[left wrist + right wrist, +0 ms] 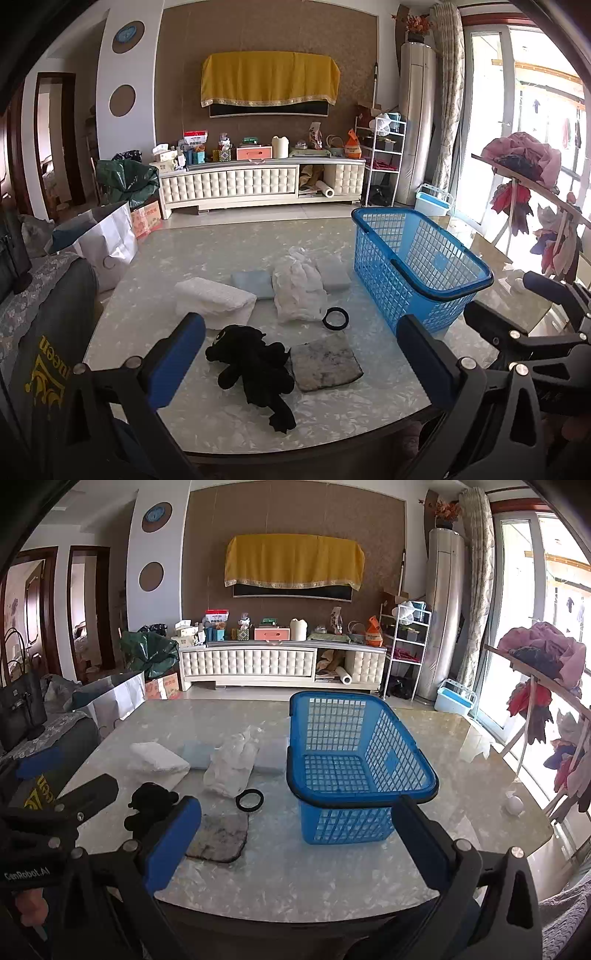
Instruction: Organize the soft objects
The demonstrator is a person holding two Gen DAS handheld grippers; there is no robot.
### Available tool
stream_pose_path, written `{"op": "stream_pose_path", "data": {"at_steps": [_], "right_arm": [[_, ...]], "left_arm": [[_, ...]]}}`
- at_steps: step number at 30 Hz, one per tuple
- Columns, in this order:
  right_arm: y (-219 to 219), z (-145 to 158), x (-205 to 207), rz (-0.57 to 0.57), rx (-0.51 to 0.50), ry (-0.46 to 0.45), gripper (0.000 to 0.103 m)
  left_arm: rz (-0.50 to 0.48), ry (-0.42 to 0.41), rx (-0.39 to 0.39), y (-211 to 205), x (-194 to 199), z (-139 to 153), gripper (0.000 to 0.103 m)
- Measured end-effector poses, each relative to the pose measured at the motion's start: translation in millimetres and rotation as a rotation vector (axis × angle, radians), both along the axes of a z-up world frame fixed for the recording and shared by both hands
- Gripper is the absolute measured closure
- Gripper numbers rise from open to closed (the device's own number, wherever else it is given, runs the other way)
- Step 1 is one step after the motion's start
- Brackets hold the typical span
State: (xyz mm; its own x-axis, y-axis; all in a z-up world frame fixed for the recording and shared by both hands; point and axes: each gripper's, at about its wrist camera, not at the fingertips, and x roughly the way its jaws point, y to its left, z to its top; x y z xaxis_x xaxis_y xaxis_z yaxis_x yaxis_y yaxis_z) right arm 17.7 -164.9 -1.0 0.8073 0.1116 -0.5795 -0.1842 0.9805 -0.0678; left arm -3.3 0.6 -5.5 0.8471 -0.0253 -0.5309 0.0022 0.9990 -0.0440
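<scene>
The table is the biggest thing here, a shiny marble top, and on its right side stands 1 blue basket with nothing in it. That makes this look like the very start of the job — no soft thing has gone in yet, and no soft thing is being held. The soft things lie in a bunch to the left of the basket. Counted from big to small, there is 1 white pillow, 1 white crumpled bag in the middle, 1 black plush toy near the front edge, 1 gray worn cloth touching the toy's right side, and 2 pale blue pads, 1 on the left and 1 on the right of the white bag. There is also 1 small black ring just in front of the bag; it is hard to tell if it is soft. The left gripper hangs above the front of the table with its jaws wide apart, and the plush toy and the gray cloth sit right between them in its view. The right gripper also has its jaws wide apart and holds nothing — it faces the basket. The next move is likely for the left gripper to go down on the plush toy, close softly on its body, lift it, and carry it right over the basket rim. The toy is floppy, so a grip in the middle should keep it from dangling.
</scene>
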Motion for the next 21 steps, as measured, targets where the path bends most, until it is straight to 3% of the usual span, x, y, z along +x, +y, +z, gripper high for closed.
{"op": "stream_pose_path", "data": {"at_steps": [21], "right_arm": [[-2.7, 4.3, -3.2, -0.002, 0.002, 0.006, 0.0]], "left_arm": [[-0.004, 0.0, 0.004, -3.0, -2.5, 4.4, 0.0]]}}
